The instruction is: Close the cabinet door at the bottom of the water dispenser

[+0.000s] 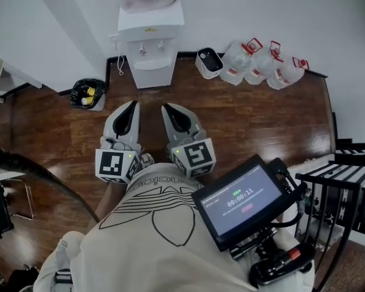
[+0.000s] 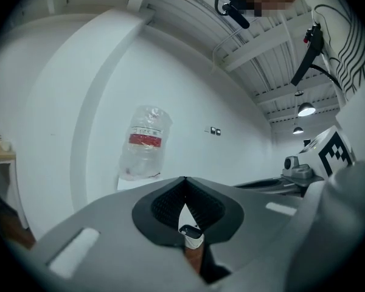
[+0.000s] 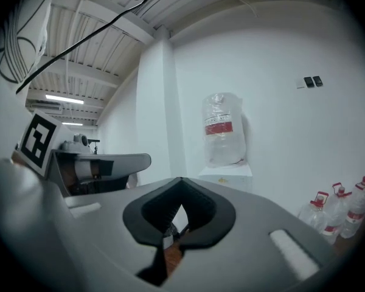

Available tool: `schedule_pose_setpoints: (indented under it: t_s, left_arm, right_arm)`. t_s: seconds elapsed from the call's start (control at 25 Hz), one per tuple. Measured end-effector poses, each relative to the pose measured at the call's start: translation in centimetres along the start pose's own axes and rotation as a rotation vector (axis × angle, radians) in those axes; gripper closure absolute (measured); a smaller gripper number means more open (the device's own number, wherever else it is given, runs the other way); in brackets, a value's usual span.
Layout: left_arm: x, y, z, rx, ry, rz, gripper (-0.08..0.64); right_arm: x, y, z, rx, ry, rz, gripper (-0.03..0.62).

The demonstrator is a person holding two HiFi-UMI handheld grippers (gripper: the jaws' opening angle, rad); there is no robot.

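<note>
You hold the left tool [image 1: 132, 104] and the right tool [image 1: 166, 107] side by side in front of you, close to your body. Both point out at the water dispenser [image 1: 151, 38]. In each tool's own view the two jaws are pressed together, and nothing is between them.

The water dispenser stands straight ahead of both tools, well apart from their tips, against the white wall. A big clear water bottle [image 2: 145, 143] with a red label sits upside down on top of it. The cabinet door [image 1: 152, 78] is at the bottom of the dispenser, facing the tools. From the head view it looks flat against the white front, but that part is small and hard to see well.

Ahead and to the right of the right tool, some water jugs [image 1: 258, 66] with red tops stand in a bunch by the wall. A white bin [image 1: 208, 62] is just beside them, on the dispenser's side. Ahead and to the left of the left tool, a black bag [image 1: 88, 93] with yellow bits in it lies on the wood floor [image 1: 243, 120]. Behind the right tool, near your chest, is a dark screen [image 1: 243, 199] showing numbers.
</note>
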State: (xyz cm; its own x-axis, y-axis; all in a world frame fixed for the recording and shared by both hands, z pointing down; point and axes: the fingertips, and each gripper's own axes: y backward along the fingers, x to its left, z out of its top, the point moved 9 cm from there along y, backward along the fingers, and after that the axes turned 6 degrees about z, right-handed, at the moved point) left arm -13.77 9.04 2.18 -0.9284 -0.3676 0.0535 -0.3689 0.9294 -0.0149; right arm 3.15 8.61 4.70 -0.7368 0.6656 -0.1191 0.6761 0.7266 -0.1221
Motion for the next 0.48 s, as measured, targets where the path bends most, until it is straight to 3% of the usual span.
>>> schedule_pose_setpoints:
  t_s: [0.48]
  left_arm:
    - [-1.2, -0.2, 0.8, -0.011, 0.009, -0.054, 0.541]
  right_arm:
    - [0.3, 0.2, 0.9, -0.013, 0.017, 0.013, 0.591]
